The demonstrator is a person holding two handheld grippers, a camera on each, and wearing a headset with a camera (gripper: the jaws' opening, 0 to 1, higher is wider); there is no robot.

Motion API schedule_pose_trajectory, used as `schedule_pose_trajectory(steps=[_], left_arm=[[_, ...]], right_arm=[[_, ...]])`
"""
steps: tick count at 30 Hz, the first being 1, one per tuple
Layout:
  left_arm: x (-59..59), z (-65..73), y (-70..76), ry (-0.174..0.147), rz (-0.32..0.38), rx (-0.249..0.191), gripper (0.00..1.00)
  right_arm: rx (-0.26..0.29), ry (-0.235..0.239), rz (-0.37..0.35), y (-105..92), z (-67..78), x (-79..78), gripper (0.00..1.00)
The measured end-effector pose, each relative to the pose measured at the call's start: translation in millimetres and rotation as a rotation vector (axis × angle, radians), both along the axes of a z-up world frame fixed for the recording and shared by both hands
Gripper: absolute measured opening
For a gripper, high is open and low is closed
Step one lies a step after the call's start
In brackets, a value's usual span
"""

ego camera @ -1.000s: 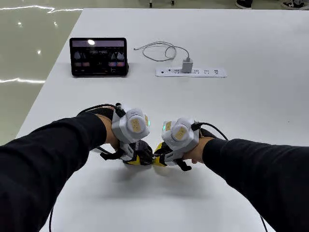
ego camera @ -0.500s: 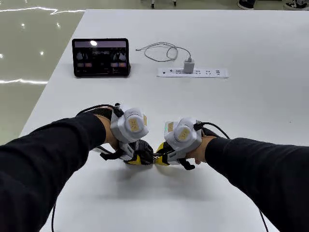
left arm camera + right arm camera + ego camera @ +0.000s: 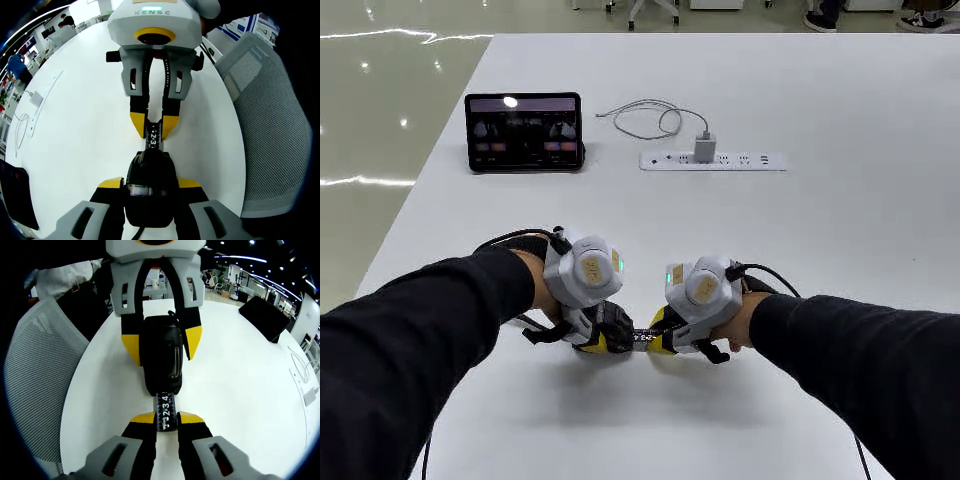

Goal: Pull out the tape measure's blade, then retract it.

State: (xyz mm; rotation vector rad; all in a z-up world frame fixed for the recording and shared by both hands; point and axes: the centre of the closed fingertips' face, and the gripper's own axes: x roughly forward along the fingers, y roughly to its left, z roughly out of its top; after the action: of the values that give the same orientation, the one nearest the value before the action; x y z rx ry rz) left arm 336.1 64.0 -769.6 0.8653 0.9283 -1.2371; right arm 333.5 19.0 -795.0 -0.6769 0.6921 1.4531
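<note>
Two clamps: left gripper point(image 3: 603, 338) grips the tape measure case point(image 3: 150, 192) between its jaws; right gripper point(image 3: 167, 419) pinches the blade point(image 3: 165, 407) tip, just ahead. Pull straight apart, case steady, blade level.

The tape measure point(image 3: 150, 187), a black case, is clamped between the yellow-tipped fingers of the left gripper point(image 3: 150, 182), low over the white worktop point(image 3: 75, 125) and perhaps touching it. Its blade point(image 3: 165, 411), dark with pale numerals, is out a short way, its tip pinched by the right gripper point(image 3: 167, 417).
</note>
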Motion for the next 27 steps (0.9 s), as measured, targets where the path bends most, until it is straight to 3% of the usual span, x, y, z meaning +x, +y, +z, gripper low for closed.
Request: schedule_pose_trajectory(steps=[9,27], left_arm=[[2.2,1.8,-1.1,-0.029,0.010,-0.061,0.33],[-0.6,2.2,-0.5,0.026,0.021,-0.040,0.34]], right_arm=[[0.002,0.008,-0.026,-6.9,1.0,1.2,0.11],[-0.025,0.009,-0.035,-23.8,0.7,2.0,0.11]])
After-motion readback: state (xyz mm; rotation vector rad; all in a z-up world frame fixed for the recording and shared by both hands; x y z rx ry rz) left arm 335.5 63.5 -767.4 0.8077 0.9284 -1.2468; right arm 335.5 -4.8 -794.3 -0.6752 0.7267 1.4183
